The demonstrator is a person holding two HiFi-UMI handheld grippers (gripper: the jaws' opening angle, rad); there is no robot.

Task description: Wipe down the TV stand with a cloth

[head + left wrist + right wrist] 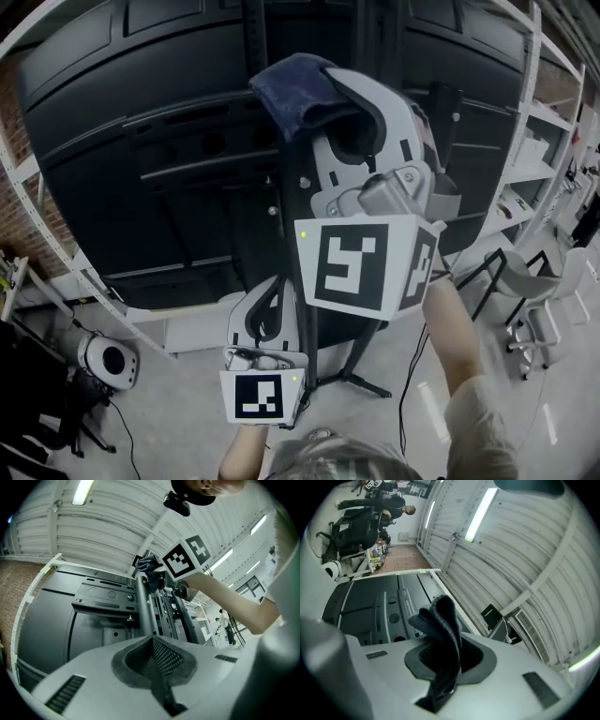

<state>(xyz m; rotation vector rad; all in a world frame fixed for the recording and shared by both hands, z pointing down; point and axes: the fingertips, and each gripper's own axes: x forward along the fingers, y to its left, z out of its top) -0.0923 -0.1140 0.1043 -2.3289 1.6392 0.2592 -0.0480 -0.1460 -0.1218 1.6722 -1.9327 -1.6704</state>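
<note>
Nearest the person and low in the head view, the left gripper (274, 289) was held with its jaws pressed together on nothing, as its own view confirmed (154, 654); it was pointed up along the black column of the TV stand (143, 605) without being seen to touch it. Higher and farther, the right gripper (349, 94) was raised on an outstretched arm, its jaws pinched on a dark blue cloth (440, 620), a bunched fold of which stood out beyond the jaw tips. In the head view the cloth (292, 89) was seen at the upper end of the column (284, 192), just beside the mounting brackets on the back of the television (112, 141); contact could not be settled from any view. The step in hand was judged to be the wiping of the stand's upper column and mount. The next move was judged to call for the fold to be pressed flat to the metal and drawn down the column toward the floor legs (361, 380), the pinch being kept firm.
</note>
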